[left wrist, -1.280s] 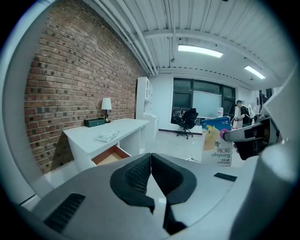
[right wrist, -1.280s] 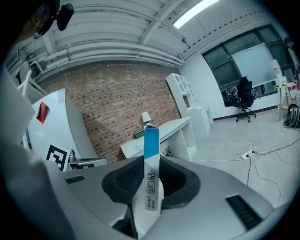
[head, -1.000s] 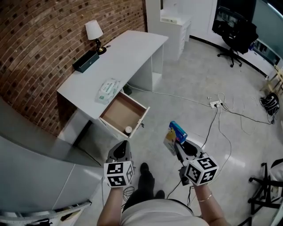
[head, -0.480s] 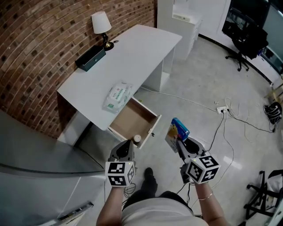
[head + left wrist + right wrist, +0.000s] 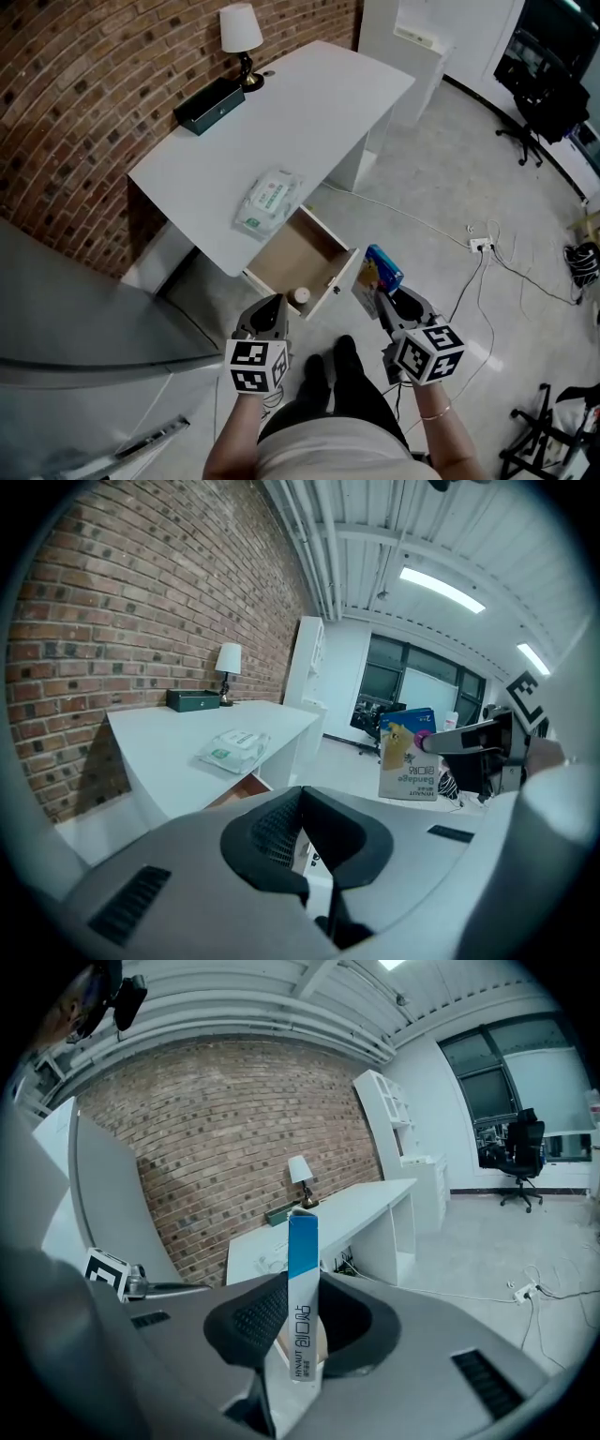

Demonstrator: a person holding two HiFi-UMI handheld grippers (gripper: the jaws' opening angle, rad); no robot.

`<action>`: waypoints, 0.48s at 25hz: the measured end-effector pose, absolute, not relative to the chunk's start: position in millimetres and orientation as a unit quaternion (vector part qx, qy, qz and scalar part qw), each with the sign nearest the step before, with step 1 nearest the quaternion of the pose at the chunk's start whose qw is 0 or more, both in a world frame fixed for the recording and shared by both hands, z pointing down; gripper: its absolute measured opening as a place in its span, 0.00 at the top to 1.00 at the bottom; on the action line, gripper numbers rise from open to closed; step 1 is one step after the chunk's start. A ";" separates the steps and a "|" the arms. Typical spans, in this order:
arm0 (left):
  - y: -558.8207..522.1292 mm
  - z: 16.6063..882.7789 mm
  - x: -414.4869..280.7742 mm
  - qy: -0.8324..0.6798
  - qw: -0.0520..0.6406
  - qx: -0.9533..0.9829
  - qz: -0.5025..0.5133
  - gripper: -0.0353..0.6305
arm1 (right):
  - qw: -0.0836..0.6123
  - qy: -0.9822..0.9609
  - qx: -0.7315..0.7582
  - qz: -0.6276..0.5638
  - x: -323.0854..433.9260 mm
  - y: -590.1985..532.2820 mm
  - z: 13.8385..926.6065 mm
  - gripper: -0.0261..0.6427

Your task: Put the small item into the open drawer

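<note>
The white desk has its wooden drawer pulled open, with a small round white-capped item at its near corner. My right gripper is shut on a blue and yellow bandage box, held upright just right of the drawer front. In the right gripper view the box stands edge-on between the pads of the right gripper. My left gripper hovers just before the drawer's near corner, shut and empty. The left gripper view shows the left gripper and the box to its right.
A pack of wet wipes lies on the desk above the drawer. A dark box and a lamp stand by the brick wall. A power strip with cables lies on the floor, an office chair behind.
The desk and open drawer have come nearer to both grippers as the person stepped forward. The right gripper still holds the bandage box; the left stays shut.
</note>
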State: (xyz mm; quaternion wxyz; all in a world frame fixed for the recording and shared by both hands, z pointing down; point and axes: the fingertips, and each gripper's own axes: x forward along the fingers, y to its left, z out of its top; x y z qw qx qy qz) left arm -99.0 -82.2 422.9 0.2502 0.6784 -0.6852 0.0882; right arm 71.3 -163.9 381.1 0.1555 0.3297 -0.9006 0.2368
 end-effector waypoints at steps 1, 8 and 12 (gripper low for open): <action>-81.6 426.3 -103.6 -0.688 0.252 0.675 0.089 0.91 | 0.160 -0.902 0.323 0.237 64.5 -167.0 385.8 0.82; -90.1 444.2 -135.5 -0.715 0.266 0.641 0.084 0.91 | 0.198 -0.913 0.272 0.233 17.9 -200.5 414.6 0.82; -100.3 453.7 -149.9 -0.735 0.272 0.616 0.078 0.91 | 0.223 -0.918 0.236 0.229 -8.2 -223.9 433.8 0.82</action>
